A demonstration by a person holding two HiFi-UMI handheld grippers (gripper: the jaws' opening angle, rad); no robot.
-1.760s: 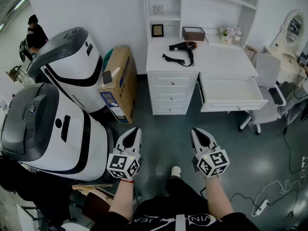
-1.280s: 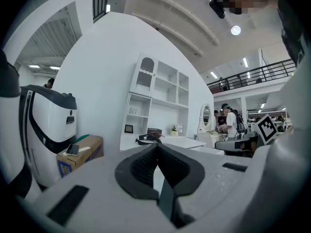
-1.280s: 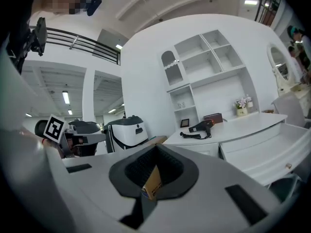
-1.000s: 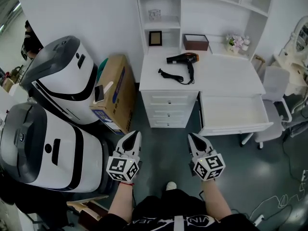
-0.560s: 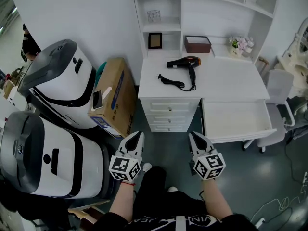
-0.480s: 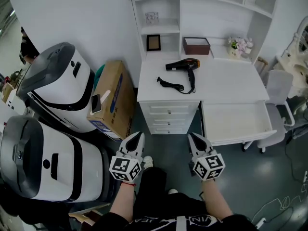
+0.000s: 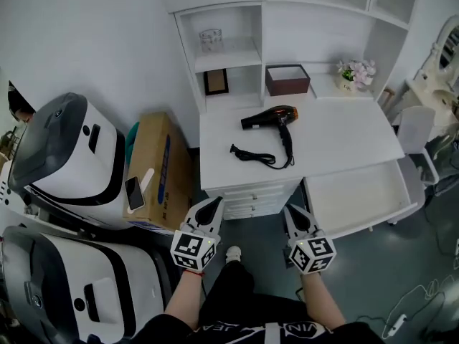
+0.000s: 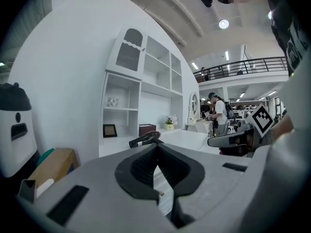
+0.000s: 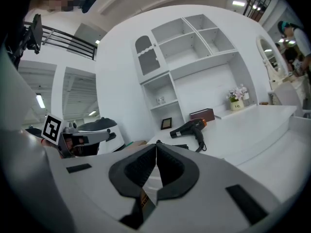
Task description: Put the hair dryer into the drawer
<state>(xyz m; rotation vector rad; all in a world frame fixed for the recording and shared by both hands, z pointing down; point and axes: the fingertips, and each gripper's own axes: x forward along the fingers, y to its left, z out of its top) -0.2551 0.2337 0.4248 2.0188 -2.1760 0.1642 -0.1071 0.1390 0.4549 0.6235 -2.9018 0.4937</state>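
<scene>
Lying on the desk (image 7: 344, 131) ahead of both grippers, barrel crosswise and handle pointing back at them, the dryer (image 7: 276, 115) sits nearer the right gripper (image 7: 292, 210) than the left gripper (image 7: 215, 202), both pressed together and empty, with only its cord (image 7: 254, 155) near the desk's front edge and the open drawer (image 7: 358, 199) at the desk's right.

left hand-held gripper (image 7: 216, 201) and right hand-held gripper (image 7: 290, 208) closed (both empty).
</scene>
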